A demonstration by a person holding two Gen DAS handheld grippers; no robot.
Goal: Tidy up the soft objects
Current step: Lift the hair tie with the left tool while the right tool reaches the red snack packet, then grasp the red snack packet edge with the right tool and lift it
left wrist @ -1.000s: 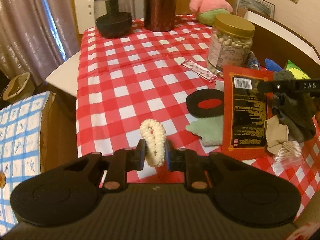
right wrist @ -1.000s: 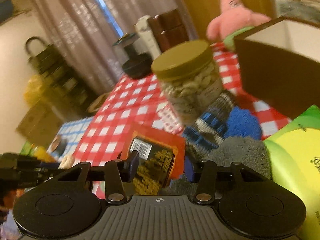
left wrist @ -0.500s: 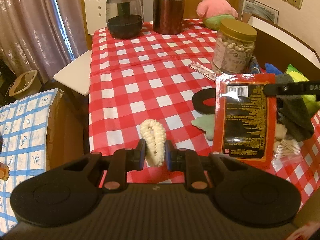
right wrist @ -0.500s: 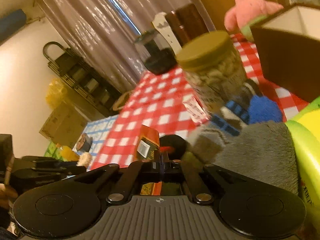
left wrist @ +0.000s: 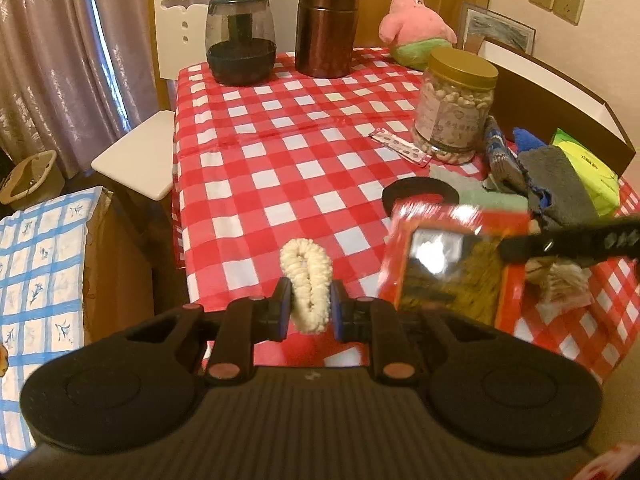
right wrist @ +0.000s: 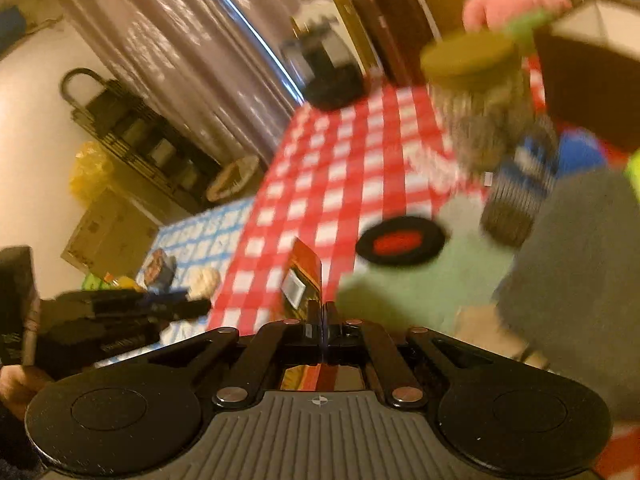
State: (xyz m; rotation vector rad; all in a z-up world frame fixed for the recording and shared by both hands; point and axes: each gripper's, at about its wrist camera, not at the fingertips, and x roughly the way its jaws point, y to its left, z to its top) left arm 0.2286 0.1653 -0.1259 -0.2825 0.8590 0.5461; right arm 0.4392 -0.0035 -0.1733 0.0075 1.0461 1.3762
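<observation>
Both tongs loaded over the near edge of the checked table

Left gripper [left wrist: 307,309] clamped on a cream scrunchie [left wrist: 306,278], held upright between its blue pads above the table's [left wrist: 280,160] near edge. Right gripper [right wrist: 322,320] closed tight on a red snack packet [right wrist: 304,276], thin edge pinched between the jaws; in the left view the packet [left wrist: 452,264] hangs blurred near the right edge, over the cloths. Soft things heaped at the right edge: grey towel [left wrist: 556,184], green cloth [left wrist: 480,198], striped knit sock [left wrist: 498,156], blue plush bit [left wrist: 526,138], beside an open brown box [left wrist: 560,96]. Nut jar [left wrist: 456,104] just behind the heap. Pink plush star [left wrist: 416,36] at the far right corner; dark glass pot [left wrist: 241,40] and brown canister [left wrist: 327,26] along the far edge
</observation>
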